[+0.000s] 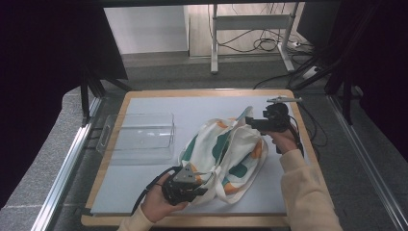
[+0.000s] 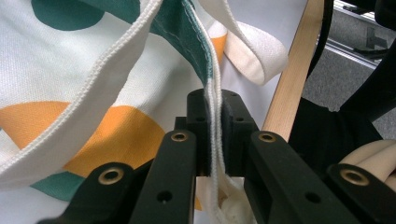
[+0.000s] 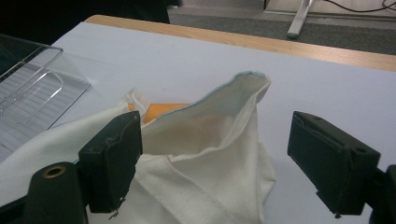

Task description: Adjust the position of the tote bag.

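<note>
On the tabletop point(image 1: 144, 192), the left claw point(image 1: 185, 187) at 6 o'clock pinches the printed tote bag's point(image 1: 226, 154) hem, seemingly anchoring it, while the right claw point(image 1: 262, 122), spread wide at 2 o'clock, straddles its raised corner, ready to grab.

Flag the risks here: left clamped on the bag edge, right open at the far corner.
1. The left gripper pinches only the thin hem of the tote bag; a pull could slip it free.
2. The right gripper fingers straddle a raised fabric peak; closing may miss or bunch it.
3. The clear tray sits close; dragging the bag could shove it.
</note>
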